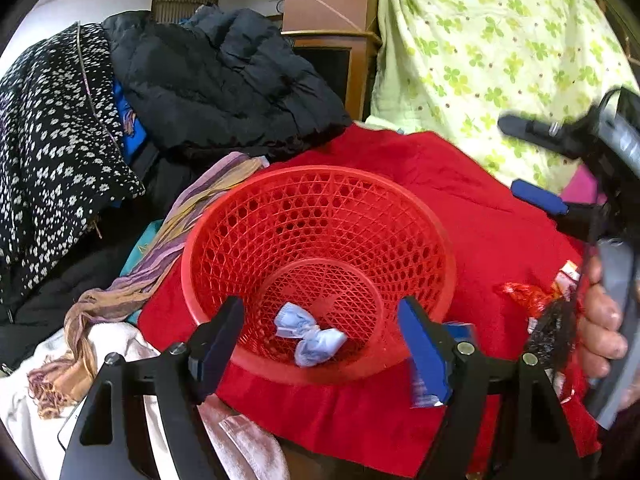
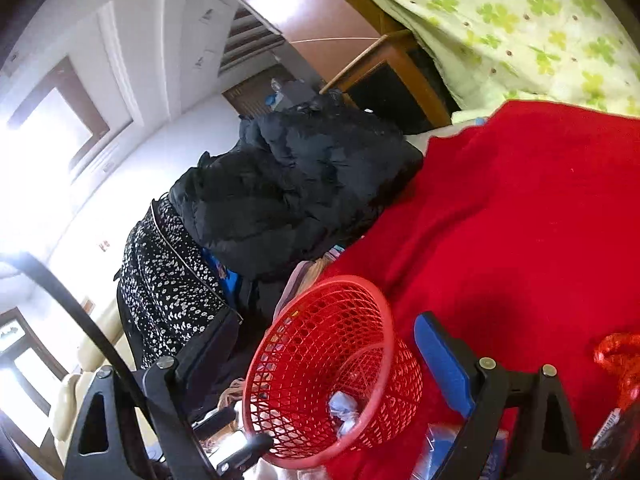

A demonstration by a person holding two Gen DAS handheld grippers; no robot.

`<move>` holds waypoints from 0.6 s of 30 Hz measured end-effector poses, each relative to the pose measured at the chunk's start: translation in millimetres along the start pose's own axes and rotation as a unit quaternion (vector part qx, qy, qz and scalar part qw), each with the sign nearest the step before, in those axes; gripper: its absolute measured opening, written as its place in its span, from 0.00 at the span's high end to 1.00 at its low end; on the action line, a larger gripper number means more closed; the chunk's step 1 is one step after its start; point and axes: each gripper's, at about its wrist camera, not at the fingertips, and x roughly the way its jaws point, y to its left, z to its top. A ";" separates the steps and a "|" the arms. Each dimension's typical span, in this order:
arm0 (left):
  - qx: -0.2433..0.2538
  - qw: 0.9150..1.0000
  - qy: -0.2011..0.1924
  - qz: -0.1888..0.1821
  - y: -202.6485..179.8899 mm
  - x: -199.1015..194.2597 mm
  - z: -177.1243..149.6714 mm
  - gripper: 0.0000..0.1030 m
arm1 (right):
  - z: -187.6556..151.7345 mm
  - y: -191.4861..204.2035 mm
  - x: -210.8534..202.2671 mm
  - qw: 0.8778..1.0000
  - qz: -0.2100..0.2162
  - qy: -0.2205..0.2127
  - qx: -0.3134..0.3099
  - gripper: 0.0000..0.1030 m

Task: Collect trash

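At the far left of the left wrist view hangs a black garment with small white flowers (image 1: 52,152), and beside it a puffy black quilted jacket (image 1: 224,80) is heaped in the upper middle of the frame. Below them a striped purple and tan scarf (image 1: 152,272) trails down toward the lower left over white cloth (image 1: 24,400). In the centre a round red plastic mesh basket (image 1: 320,216) sits on a red fleece blanket (image 1: 480,208); a crumpled pale blue wrapper (image 1: 308,336) lies on the basket's floor. The left gripper (image 1: 320,344) fills the lower edge, its two blue-padded fingers spread apart on either side of the basket's near rim, nothing between the pads. Just behind its right-hand finger lies a blue and white packet (image 1: 460,332) on the blanket. Farther right a shiny red and white wrapper (image 1: 532,296) rests on the blanket, with a dark bristly object (image 1: 556,332) beside it, and a person's hand (image 1: 600,320) grips a grey handle at the right edge. Above, the right gripper (image 1: 520,156) reaches in from the right, jaws apart and empty, before a pale green clover-print quilt (image 1: 500,48). In the right wrist view, tilted, the same basket (image 2: 320,364) sits low and centre between that gripper's spread fingers, the blue wrapper (image 2: 344,404) inside it.
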 end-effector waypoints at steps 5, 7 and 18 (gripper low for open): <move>0.036 0.998 -0.026 -0.043 -16.2 -21.0 -30.3 0.22 | -19.6 -31.7 -22.2 0.998 -0.058 0.009 -0.013 0.11; 0.054 0.996 -0.010 -0.068 -28.1 -20.9 -50.1 0.22 | -27.5 -44.2 -34.2 0.997 -0.076 0.013 -0.014 0.11; 0.065 0.983 0.135 -0.108 -94.5 80.5 -84.7 0.22 | -63.4 -77.1 -113.8 0.993 -0.120 0.000 -0.020 0.11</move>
